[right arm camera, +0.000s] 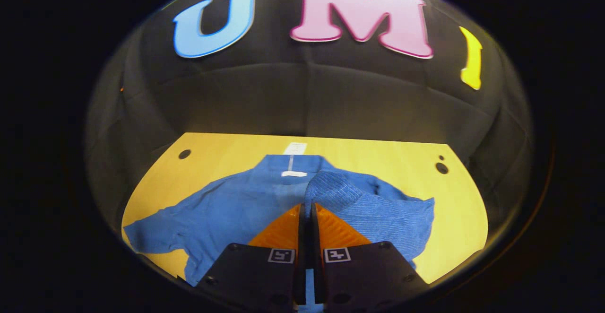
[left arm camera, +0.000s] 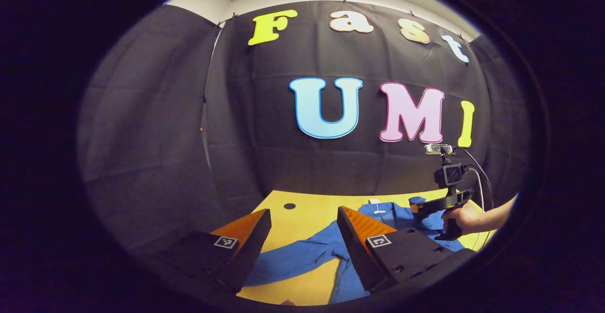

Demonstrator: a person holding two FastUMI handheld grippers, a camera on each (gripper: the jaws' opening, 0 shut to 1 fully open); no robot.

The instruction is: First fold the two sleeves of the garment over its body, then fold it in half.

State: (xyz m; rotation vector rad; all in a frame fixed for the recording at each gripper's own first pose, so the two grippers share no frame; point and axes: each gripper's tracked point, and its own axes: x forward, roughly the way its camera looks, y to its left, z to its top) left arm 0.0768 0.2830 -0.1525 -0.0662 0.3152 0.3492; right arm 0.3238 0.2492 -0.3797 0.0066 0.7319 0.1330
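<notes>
pinching a sleeve fold on the blue garment [right arm camera: 227,209]
right gripper [right arm camera: 306,209] clenched on the folded sleeve [right arm camera: 373,204] over the body; left gripper [left arm camera: 302,232] released above the other sleeve (garment mid-table [right arm camera: 401,157]).

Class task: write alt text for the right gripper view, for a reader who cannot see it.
A blue garment lies on a yellow table, one sleeve folded over its body, the other sleeve spread out flat. The right gripper reaches over it, jaws closed on a thin fold of the blue cloth.
</notes>
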